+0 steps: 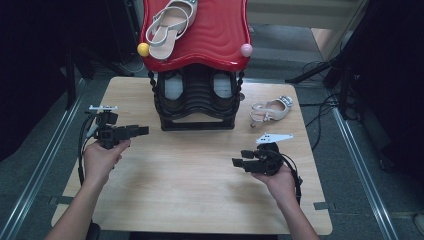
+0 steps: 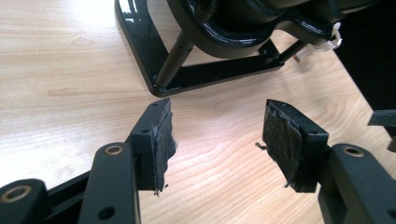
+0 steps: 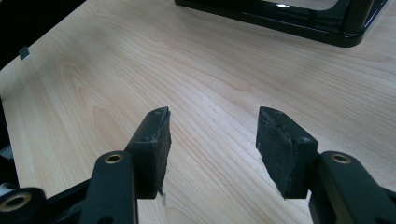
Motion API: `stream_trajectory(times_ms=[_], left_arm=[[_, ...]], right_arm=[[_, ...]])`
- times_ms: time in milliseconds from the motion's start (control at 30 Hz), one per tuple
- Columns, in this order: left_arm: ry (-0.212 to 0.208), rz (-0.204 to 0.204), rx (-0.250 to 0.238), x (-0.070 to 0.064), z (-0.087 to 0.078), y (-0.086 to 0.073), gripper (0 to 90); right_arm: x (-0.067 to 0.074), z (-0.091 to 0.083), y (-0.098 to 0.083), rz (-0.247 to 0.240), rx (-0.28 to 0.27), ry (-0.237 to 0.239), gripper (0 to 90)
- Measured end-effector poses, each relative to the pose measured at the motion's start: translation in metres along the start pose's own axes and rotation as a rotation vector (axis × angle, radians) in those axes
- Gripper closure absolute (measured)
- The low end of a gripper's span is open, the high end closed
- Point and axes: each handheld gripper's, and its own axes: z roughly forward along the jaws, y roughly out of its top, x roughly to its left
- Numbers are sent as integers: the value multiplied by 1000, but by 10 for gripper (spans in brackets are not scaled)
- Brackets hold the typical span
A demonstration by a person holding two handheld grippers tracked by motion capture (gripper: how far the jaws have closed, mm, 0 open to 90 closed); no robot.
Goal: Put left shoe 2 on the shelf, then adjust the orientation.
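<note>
A: How does the left gripper (image 1: 140, 131) stand?

B: Its jaws are spread wide with only bare wood between them. Nothing is held, and the pads (image 2: 161, 142) touch nothing. In the left gripper view it points at the black base of the shoe rack (image 2: 196, 77), close to it but apart.

A: And the right gripper (image 1: 239, 162)?

B: The same: jaws apart, empty, hovering over the wooden table (image 3: 140, 60). In the high view it points left across the table, in front of the rack and clear of it.

A: Where are the shoes?

B: One pale sandal (image 1: 271, 110) lies on the table just right of the rack (image 1: 197, 100), beyond the right gripper and apart from it. A second sandal (image 1: 170, 22) lies on the rack's red top (image 1: 215, 37), toward its left side, near the yellow knob (image 1: 143, 49). A pink knob (image 1: 246, 49) sits at the opposite corner.

A: Does either tool touch a shoe?

B: No, both are well off.
</note>
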Motion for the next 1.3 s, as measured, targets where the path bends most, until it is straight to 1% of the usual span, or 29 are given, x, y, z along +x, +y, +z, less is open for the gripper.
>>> stream_trajectory(times_ms=[67, 100, 133, 233, 267, 333, 467, 500, 533, 567, 600, 633, 667, 700, 733, 800, 867, 933, 967, 1033, 1100, 1167, 1200, 1300], left_arm=[[-3, 3, 0, -2, -1, -4, 421], [-5, 12, 3, -2, -2, -5, 421], [-3, 10, 1, -3, -3, -7, 418], [-14, 10, -10, -4, -3, -14, 415], [-12, 19, -8, -4, -3, -17, 415], [-10, 33, 2, -5, -2, -21, 415], [-9, 35, 7, -4, 3, -26, 412], [-14, 37, 10, -4, 4, -27, 412], [-25, 28, 10, -4, 5, -27, 412], [-33, 37, 15, -5, 5, -27, 411], [-44, 35, 14, -5, 5, -27, 411], [-68, 12, 7, -5, 4, -27, 411], [-80, 7, 1, -6, 3, -26, 410], [-74, 16, -10, -7, 2, -26, 410], [-69, 28, -9, -8, 1, -26, 410], [-70, 35, -4, -9, 2, -26, 409], [-54, 54, 18, -9, 4, -26, 407], [-52, 65, 27, -10, 5, -27, 408], [-49, 65, 30, -10, 5, -27, 408], [-49, 69, 29, -10, 5, -27, 408], [-68, 62, 29, -10, 5, -27, 409], [-67, 65, 23, -11, 5, -27, 411], [-69, 68, 28, -11, 5, -27, 411], [-64, 76, 34, -11, 5, -27, 411]], right_arm=[[0, 0, 0, -1, 1, -2, 463], [0, 0, 0, -2, 1, -2, 463], [0, 0, 0, -2, 2, -3, 463], [-1, 0, 2, 0, -3, -5, 463], [-1, 0, 2, 2, -4, -7, 463], [-3, 1, 3, 14, -10, -10, 466], [-6, 0, 3, 26, -17, -22, 492], [-7, 0, 4, 28, -20, -26, 500], [-8, 0, 4, 28, -24, -28, 505], [-8, -1, 4, 30, -25, -33, 511], [-9, -1, 4, 29, -25, -38, 522], [-10, -1, 5, 28, -25, -45, 531], [-10, -2, 5, 33, -28, -50, 557], [-11, -3, 5, 36, -30, -53, 592], [-12, -4, 5, 35, -34, -58, 618], [-15, -6, 6, 42, -37, -66, 725], [-19, -8, 6, 61, -50, -77, 821], [-23, -10, 8, 84, -61, -82, 886], [-25, -11, 10, 87, -63, -86, 900], [-30, -13, 13, 97, -74, -108, 900], [-37, -15, 17, 118, -85, -115, 900], [-45, -15, 21, 145, -90, -114, 900], [-49, -16, 23, 159, -99, -108, 900], [-59, -14, 29, 149, -87, -150, 900]])
